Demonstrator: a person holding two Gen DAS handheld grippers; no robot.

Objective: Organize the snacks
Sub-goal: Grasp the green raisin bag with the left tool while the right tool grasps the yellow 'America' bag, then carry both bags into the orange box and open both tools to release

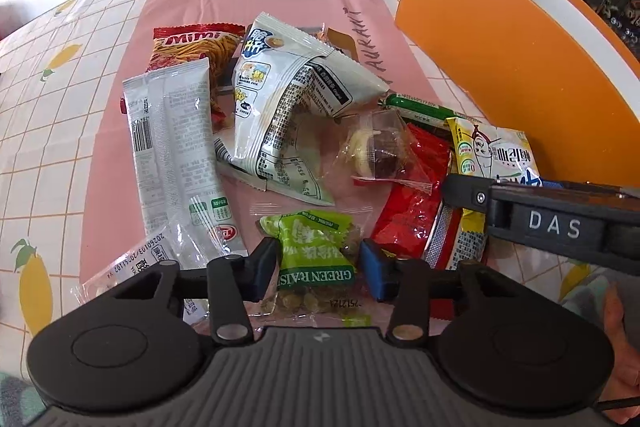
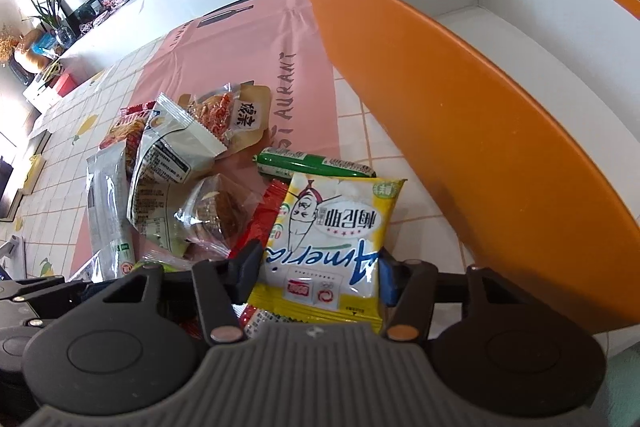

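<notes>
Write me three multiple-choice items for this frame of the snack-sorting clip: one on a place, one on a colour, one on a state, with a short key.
1. Where does the green raisin packet lie?
A. inside the box
B. between the left gripper fingers
C. under the silver stick pack

2. What colour is the outside of the box?
A. orange
B. blue
C. black

3. What is the right gripper doing?
A. hanging open above the box
B. closing on the green sausage stick
C. bracketing the yellow snack packet

Key:
1 B, the packet sits between the two fingertips in the left wrist view.
2 A, its outer wall is orange and its inside white.
3 C, the yellow packet fills the gap between its fingers, though a firm clamp cannot be confirmed.
</notes>
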